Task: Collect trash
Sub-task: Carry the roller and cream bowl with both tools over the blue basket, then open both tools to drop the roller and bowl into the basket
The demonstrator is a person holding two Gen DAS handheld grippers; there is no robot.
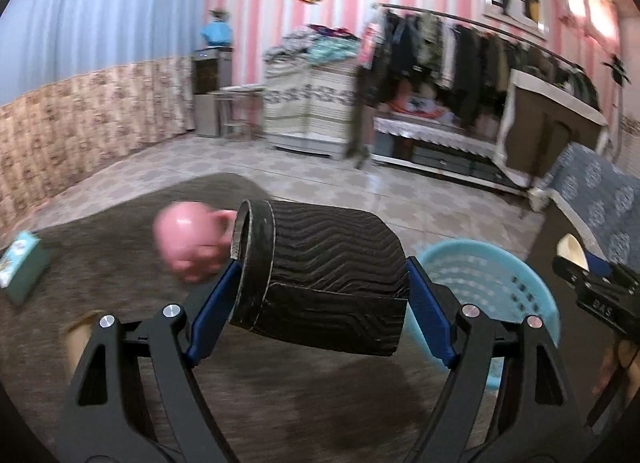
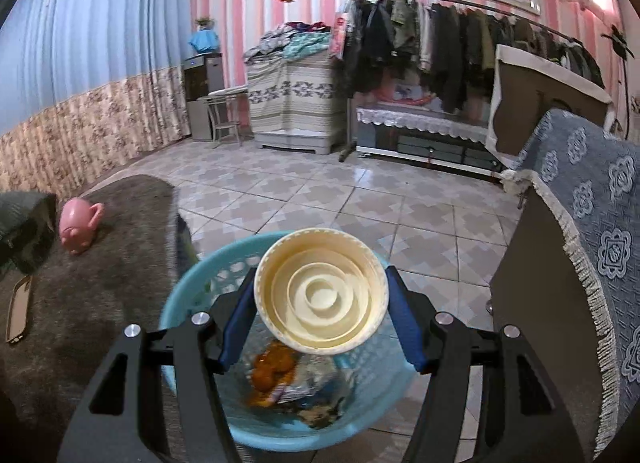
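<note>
My left gripper (image 1: pixel 320 295) is shut on a black ribbed paper cup (image 1: pixel 324 275), held sideways above the grey rug, just left of the light blue basket (image 1: pixel 500 275). My right gripper (image 2: pixel 320 307) is shut on a cream plastic lid (image 2: pixel 320 289), held over the basket (image 2: pixel 192 291), which holds orange peel and wrappers (image 2: pixel 296 379). The right gripper with the lid also shows at the right edge of the left wrist view (image 1: pixel 576 259).
A pink piggy bank (image 1: pixel 188 239) (image 2: pixel 78 225) lies on the grey rug (image 2: pixel 100 295). A teal box (image 1: pixel 22 265) sits at the rug's left. A phone case (image 2: pixel 18 313) lies on the rug. A blue-covered sofa (image 2: pixel 580 231) stands right. Tiled floor lies beyond.
</note>
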